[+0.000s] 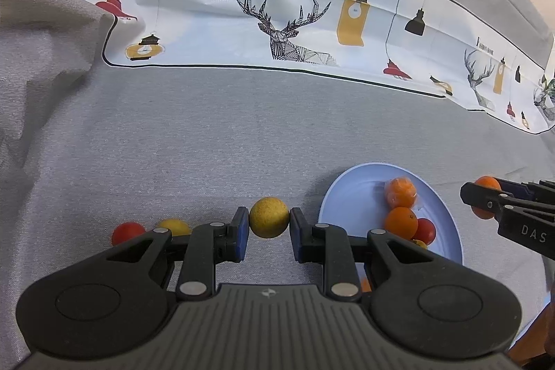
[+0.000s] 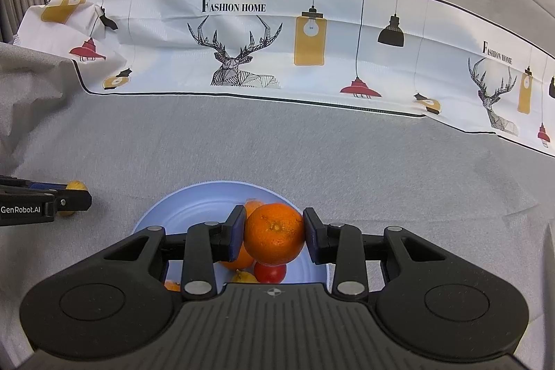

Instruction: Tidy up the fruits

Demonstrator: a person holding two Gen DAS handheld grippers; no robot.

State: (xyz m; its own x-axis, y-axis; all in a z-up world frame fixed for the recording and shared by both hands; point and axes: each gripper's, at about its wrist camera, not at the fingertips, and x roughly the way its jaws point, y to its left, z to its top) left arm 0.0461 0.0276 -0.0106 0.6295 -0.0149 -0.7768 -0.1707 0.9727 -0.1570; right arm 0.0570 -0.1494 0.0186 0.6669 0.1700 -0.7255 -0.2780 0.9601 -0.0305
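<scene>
A yellow fruit (image 1: 269,217) is being gripped by the left claw (image 1: 269,227), its blue pads (image 1: 242,231) being pressed against the fruit's two sides, and the fruit is being held just left of the pale blue plate (image 1: 350,182) over the grey cloth (image 1: 208,134) covering the bench. An orange (image 2: 274,234) is being gripped in the same way by the right claw (image 2: 274,236), and it is being held above the plate (image 2: 194,200), over the fruit already lying there. In the left wrist view, a wrapped orange (image 1: 400,191), a bare orange (image 1: 401,223) and a small red fruit (image 1: 425,230) are being shown together on the plate, touching one another, with a sliver of a yellow piece (image 1: 419,243) at their near edge. Two more fruits are being seen on the cloth to the left, partly hidden behind the left claw's linkage: a red one (image 1: 126,231) and, just beside it, a yellow one (image 1: 173,226). The right claw (image 1: 485,200) is being seen at the right edge of the left wrist view with its orange (image 1: 487,183) between its fingers, and the left claw (image 2: 74,198) is appearing at the left edge of the right wrist view. A white printed cloth (image 1: 215,23) with deer and lamp drawings is being seen lying farther back across the bench.
</scene>
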